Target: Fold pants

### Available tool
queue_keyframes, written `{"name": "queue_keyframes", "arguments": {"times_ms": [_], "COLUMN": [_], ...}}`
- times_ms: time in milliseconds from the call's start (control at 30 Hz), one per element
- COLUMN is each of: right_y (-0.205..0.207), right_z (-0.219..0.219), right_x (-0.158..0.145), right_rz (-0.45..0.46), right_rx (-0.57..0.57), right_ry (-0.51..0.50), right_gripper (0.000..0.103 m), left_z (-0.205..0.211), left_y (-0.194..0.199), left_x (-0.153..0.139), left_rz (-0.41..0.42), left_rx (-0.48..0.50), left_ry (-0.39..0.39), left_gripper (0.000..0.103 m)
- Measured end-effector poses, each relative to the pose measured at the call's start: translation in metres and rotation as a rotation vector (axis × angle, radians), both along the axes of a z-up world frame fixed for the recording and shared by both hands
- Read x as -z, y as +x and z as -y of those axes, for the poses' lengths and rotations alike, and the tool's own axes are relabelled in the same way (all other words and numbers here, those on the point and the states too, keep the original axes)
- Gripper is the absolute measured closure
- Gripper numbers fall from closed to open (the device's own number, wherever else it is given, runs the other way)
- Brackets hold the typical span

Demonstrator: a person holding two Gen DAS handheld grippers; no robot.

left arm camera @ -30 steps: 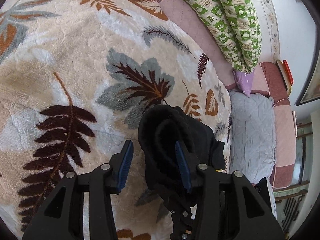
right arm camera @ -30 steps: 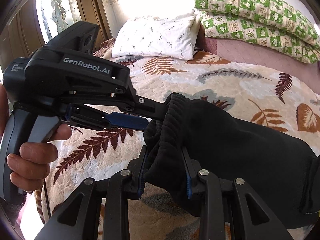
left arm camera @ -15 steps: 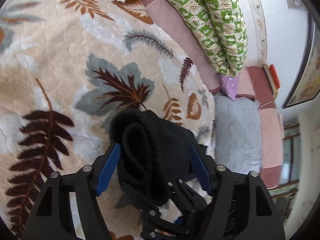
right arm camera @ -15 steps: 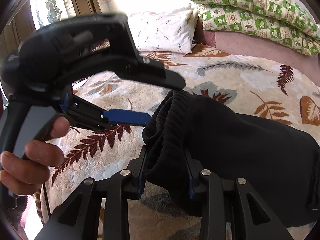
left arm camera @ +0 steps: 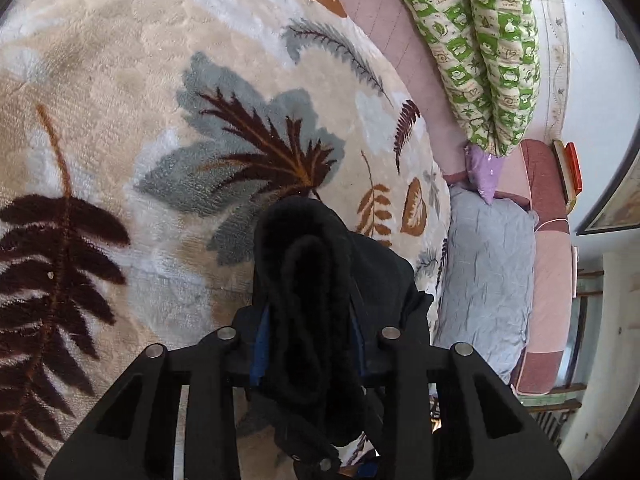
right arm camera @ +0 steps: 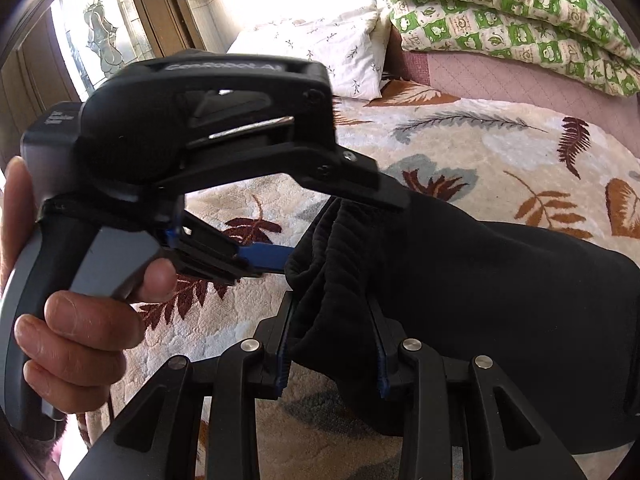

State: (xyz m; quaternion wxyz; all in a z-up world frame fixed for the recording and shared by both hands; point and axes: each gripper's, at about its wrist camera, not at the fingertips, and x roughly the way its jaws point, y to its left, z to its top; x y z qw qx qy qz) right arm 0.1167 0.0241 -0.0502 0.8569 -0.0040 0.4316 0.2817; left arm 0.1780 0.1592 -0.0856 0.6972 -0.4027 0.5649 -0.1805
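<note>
Right wrist view shows the black pants above the bed, waistband pinched in the narrow jaws of the right gripper, while the left gripper closes on the same waistband just beside it, legs trailing right.

clear: blanket left | blocked: quilt, pillow beyond

pants: black fleece, I see thick ribbed waistband bunched in upright folds | pose: waist end lifted at 9 o'clock, body trailing toward 3 o'clock | place: on leaf-print bed blanket, centre
</note>
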Motion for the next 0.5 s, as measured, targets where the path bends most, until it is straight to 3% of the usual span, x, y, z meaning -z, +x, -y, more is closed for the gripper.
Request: {"name": "queue_keyframes", "arguments": {"times_ms": [67,367,500], "right_y": [0.001,-0.001,-0.01], "right_z": [0.003,0.015,0.021], "right_x": [-0.001,-0.01,-0.02], "right_rz": [0.0,-0.015,-0.004], "right_rx": [0.006,0.008,0.004], "right_ry": [0.004,0.06,0.083], "right_gripper": [0.07,0.069,0.069], "left_z": [0.001,-0.001,0.008], "left_y": [-0.003,-0.019,-0.027], "left_x": [-0.004,-0.02,-0.037], "left_rz": [0.013,-0.001,0.011], "left_rx": [-0.009,-0.073,-0.084], "left_ry": [0.012,-0.029,-0.013], "left_gripper": [0.081,0.082,0.082]}}
